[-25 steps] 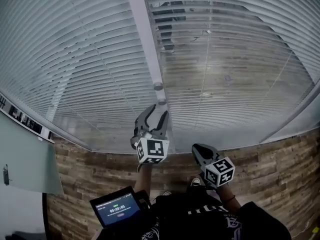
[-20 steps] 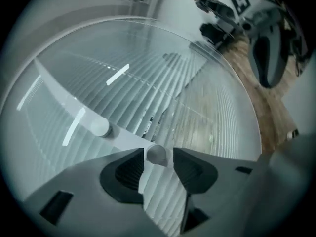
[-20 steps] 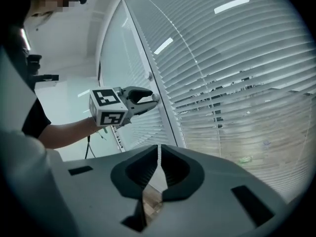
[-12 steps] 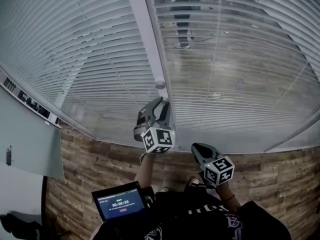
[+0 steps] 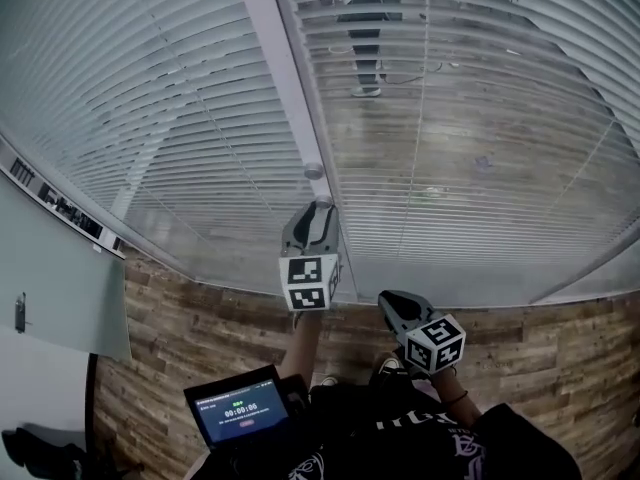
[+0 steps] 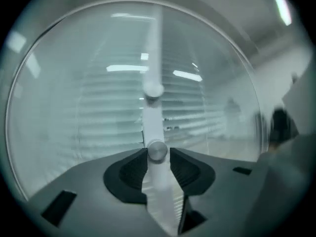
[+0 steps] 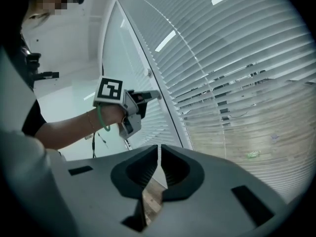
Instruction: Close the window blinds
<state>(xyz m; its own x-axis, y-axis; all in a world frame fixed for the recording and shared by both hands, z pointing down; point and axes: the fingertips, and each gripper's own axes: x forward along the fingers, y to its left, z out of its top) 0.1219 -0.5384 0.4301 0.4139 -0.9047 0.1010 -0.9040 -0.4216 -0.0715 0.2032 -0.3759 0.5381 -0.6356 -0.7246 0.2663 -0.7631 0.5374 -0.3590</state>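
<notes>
Left gripper (image 5: pixel 318 213) pinches the round knob (image 6: pixel 157 150) on the white mullion (image 5: pixel 268 58) between the blinds (image 5: pixel 480 118), whose slats are partly open. Right gripper (image 5: pixel 393 301) is pressed together and empty, above the wood-plank floor (image 5: pixel 180 338).

**Your left tongs** (image 5: pixel 321 208) and **right tongs** (image 5: pixel 386 299): grey moulded shells, each carrying a white cube (image 5: pixel 308 283) printed with black square markers.

**Pads** (image 6: pixel 132 174): black and ribbed, set in scooped recesses.

**Your shirt** (image 5: pixel 420 438): black and short-sleeved, with white print on the front.

**Left wrist:** a green band (image 7: pixel 100 118) beside a thin bracelet (image 7: pixel 89 120).

**Right wrist:** a thin dark loop (image 5: pixel 457 398).
</notes>
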